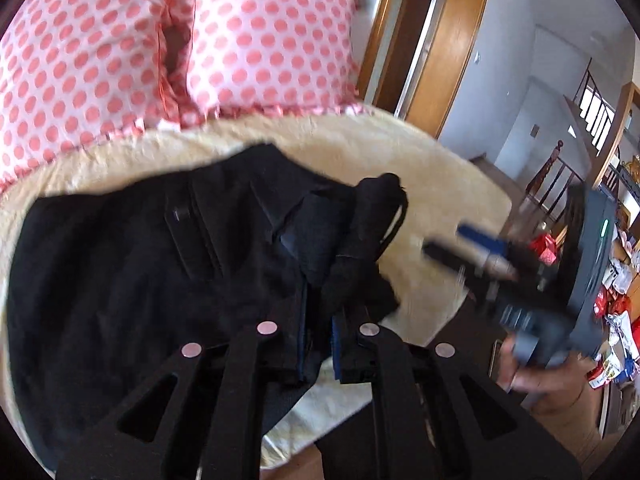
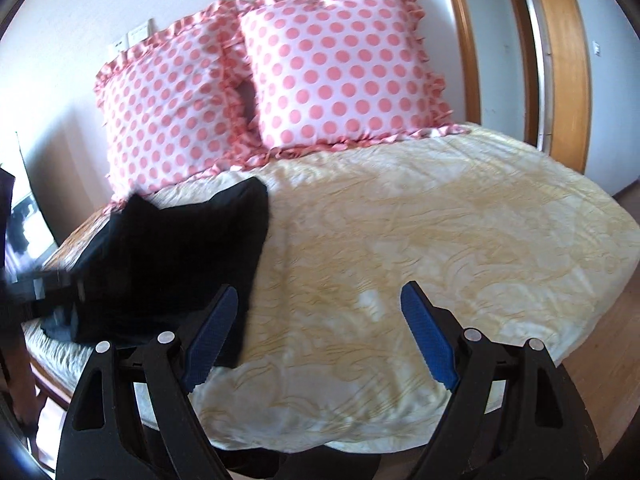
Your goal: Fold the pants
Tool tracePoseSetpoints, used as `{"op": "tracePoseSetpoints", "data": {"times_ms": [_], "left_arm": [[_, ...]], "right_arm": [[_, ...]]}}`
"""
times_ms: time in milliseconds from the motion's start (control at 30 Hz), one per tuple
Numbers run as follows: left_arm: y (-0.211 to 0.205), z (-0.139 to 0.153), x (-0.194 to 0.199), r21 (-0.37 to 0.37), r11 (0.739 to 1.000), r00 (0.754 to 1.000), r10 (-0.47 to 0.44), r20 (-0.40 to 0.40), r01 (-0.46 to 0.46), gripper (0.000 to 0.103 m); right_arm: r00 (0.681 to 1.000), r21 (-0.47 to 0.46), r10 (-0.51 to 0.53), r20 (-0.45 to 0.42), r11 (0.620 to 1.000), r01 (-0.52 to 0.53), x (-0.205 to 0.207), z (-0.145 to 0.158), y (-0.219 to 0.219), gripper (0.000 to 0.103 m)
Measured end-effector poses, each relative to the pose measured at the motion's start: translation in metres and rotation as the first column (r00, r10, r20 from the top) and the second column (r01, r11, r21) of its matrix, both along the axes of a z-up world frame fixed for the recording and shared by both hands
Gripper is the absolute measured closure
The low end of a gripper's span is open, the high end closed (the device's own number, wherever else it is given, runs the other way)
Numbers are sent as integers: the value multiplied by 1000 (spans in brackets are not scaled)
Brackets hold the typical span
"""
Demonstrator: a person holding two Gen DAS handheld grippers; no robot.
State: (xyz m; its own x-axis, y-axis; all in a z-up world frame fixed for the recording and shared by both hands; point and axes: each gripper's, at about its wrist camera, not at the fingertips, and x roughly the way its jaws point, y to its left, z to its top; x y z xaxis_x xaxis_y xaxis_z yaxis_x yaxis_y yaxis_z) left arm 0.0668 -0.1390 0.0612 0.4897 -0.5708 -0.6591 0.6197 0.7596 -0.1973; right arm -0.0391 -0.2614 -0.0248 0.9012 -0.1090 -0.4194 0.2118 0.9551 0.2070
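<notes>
Black pants (image 1: 140,272) lie in a heap on the cream bedspread (image 1: 440,184). My left gripper (image 1: 320,344) is shut on a bunched edge of the pants, with cloth pinched between its fingers. In the right wrist view the pants (image 2: 168,264) lie at the left of the bed. My right gripper (image 2: 316,340) is open and empty, with blue pads (image 2: 428,344) spread wide above the bedspread (image 2: 420,240). The right gripper also shows, blurred, in the left wrist view (image 1: 472,248), to the right of the pants.
Two pink polka-dot pillows (image 2: 336,72) lean against the wall at the head of the bed. A wooden door frame (image 2: 560,60) stands at the right. Cluttered shelves (image 1: 616,288) and a stair rail lie beyond the bed's edge.
</notes>
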Motion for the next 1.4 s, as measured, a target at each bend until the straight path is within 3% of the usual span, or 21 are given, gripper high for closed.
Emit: {"op": "tracePoseSetpoints", "data": {"times_ms": [67, 167, 233, 300, 367, 433, 567, 667, 767, 833, 933, 1067, 1167, 1267, 1400], "left_arm": [[-4, -7, -5, 9, 1000, 1000, -14, 7, 14, 87], [-1, -2, -16, -32, 997, 998, -68, 0, 68, 58], [16, 12, -28, -109, 990, 996, -90, 15, 91, 26], [42, 24, -33, -133, 991, 996, -3, 90, 15, 9], [69, 32, -28, -115, 987, 979, 129, 157, -111, 8], [97, 30, -13, -98, 964, 951, 260, 167, -246, 8], [120, 13, 7, -46, 926, 913, 377, 156, -375, 8], [119, -5, 16, 36, 916, 911, 391, 135, -398, 8], [119, -26, 15, 92, 921, 925, 374, 62, -378, 7], [120, -38, 11, 95, 924, 929, 368, 31, -369, 7], [119, -40, 1, 97, 923, 927, 368, 67, -373, 7], [127, -34, 2, 74, 926, 929, 366, 55, -369, 6], [138, -23, -4, 78, 904, 903, 407, 139, -419, 2], [146, -18, -3, 84, 888, 885, 434, 165, -451, 2], [157, -21, 0, 61, 892, 892, 440, 108, -447, 2]], "right_arm": [[1000, -1, -6, 18, 1000, 6, 1, 7, -1, 18], [996, -17, 13, 90, 1000, -12, 0, 26, 5, 18], [989, -25, 34, 140, 999, -31, -1, 36, 10, 18], [976, -35, 97, 194, 995, -92, 2, 47, 23, 18], [957, -72, 205, 203, 978, -194, 11, 52, 44, 19], [927, -117, 324, 187, 945, -306, 26, 52, 71, 22], [888, -183, 451, 94, 884, -430, 59, 41, 115, 24], [905, -144, 426, -16, 895, -423, 82, 26, 120, 24], [920, -88, 351, -172, 925, -369, 93, -1, 115, 23], [927, -128, 331, -176, 926, -355, 80, -10, 118, 23], [928, -123, 327, -179, 928, -351, 74, -10, 121, 23], [921, -35, 365, -133, 927, -373, 76, 16, 95, 23], [935, 62, 344, -83, 938, -340, 97, 42, 54, 17], [932, 154, 327, -157, 940, -304, 140, 43, 25, 17], [899, 198, 361, -248, 927, -318, 182, 34, 19, 17]]}}
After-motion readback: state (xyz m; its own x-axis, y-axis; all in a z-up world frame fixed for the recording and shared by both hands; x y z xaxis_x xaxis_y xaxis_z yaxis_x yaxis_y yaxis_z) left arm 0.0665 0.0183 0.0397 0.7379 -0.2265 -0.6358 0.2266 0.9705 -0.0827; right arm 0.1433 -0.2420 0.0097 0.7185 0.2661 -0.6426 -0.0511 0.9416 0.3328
